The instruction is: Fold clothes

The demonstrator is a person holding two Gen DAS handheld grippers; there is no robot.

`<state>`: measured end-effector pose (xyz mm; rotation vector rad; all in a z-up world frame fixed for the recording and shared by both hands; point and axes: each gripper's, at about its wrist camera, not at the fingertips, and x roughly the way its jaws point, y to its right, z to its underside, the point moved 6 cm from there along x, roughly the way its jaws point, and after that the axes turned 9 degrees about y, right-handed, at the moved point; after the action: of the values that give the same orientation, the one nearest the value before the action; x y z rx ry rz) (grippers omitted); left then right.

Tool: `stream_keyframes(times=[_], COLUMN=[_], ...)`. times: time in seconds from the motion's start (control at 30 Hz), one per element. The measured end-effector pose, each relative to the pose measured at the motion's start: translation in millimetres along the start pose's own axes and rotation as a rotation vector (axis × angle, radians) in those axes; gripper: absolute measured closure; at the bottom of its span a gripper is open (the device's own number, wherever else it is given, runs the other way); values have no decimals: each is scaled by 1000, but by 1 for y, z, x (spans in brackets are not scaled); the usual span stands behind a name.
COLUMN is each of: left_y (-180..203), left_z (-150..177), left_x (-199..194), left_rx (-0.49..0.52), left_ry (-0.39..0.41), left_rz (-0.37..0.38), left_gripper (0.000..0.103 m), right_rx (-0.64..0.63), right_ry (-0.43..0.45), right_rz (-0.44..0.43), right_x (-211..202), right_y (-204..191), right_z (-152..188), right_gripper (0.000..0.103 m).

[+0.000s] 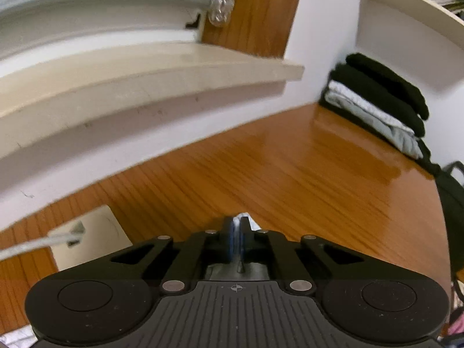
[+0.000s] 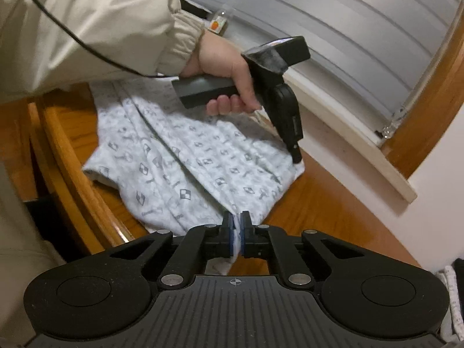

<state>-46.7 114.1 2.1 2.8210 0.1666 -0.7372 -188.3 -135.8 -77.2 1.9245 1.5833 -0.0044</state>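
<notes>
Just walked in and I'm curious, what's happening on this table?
A person is folding a patterned white garment on a wooden table. The right gripper pinches its near edge, and the left gripper is shut on its far corner. A stack of folded clothes sits against the wall.

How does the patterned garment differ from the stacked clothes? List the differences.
The patterned garment lies loosely spread out and rumpled on the wooden table; the stacked clothes sit neatly folded by the wall. The garment is clamped by the right gripper; the stack is untouched. Both rest on the table.
</notes>
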Motion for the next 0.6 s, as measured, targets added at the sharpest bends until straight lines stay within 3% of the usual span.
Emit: stream_keyframes(times=[0.13, 0.27, 0.33, 0.4, 0.47, 0.57, 0.6], left_y=[-4, -1, 3, 4, 4, 6, 7], left_z=[-4, -1, 1, 1, -4, -11, -12], left_x=[-1, 5, 7, 8, -2, -23, -32], left_rx=[-21, -21, -5, -20, -17, 8, 19], left_ry=[43, 38, 34, 28, 46, 81, 91], left_rz=[-29, -13, -16, -11, -22, -32, -27], left_gripper=[101, 101, 100, 94, 78, 52, 50], right_rx=[32, 11, 9, 21, 64, 198, 248], right_ry=[12, -80, -88, -118, -103, -24, 15], right_rz=[-30, -125, -89, -105, -114, -144, -152], right_x=[-27, -36, -35, -33, -39, -52, -55], right_y=[-2, -19, -19, -18, -11, 8, 14], right_z=[-11, 0, 7, 12, 9, -4, -8], right_gripper=[99, 99, 98, 96, 92, 84, 80])
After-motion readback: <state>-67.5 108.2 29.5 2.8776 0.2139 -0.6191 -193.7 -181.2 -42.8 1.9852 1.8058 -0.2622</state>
